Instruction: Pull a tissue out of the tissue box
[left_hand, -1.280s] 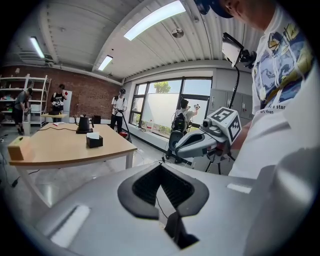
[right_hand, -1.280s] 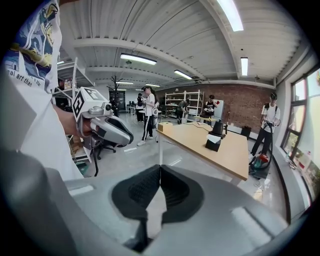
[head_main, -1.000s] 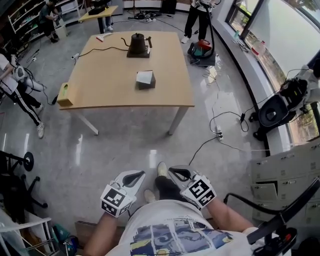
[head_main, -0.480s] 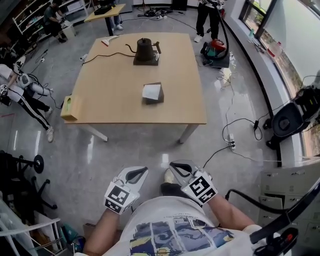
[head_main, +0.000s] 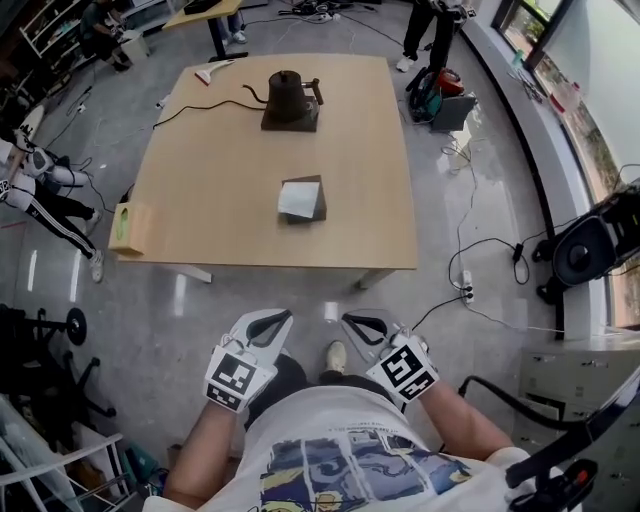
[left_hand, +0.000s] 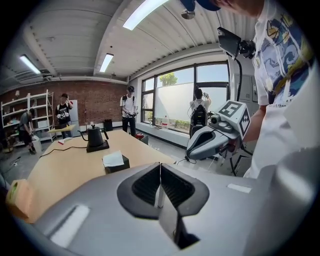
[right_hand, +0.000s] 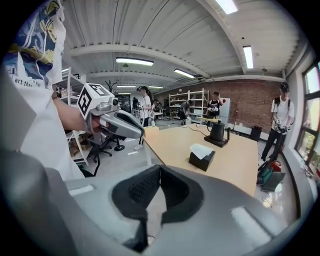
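**A:** What does the head view show?

**B:** It looks steeply down. The left hand-held gripper and the right hand-held gripper sit side by side near the person's waist, over the floor and short of the table. I judge they are carried low and idle because nothing is within reach. The tissue box stands near the table's middle, well apart from both. A white tissue sticks out of its top. A kettle sits farther back.

**A:** And the left gripper view?

**B:** Its jaws are pressed together with nothing between them. Beyond them lies the table, with the tissue box far ahead, a little left of the jaws' line. The right hand-held gripper hangs alongside.

**A:** The right gripper view?

**B:** Its jaw tips meet and hold nothing. The tissue box is ahead and to the right. The tissue pokes up loosely, which should make it easy to pinch.

**A:** So how far along is the task?

**B:** Not begun, I judge. One gripper must first get near the box, then part its jaws.
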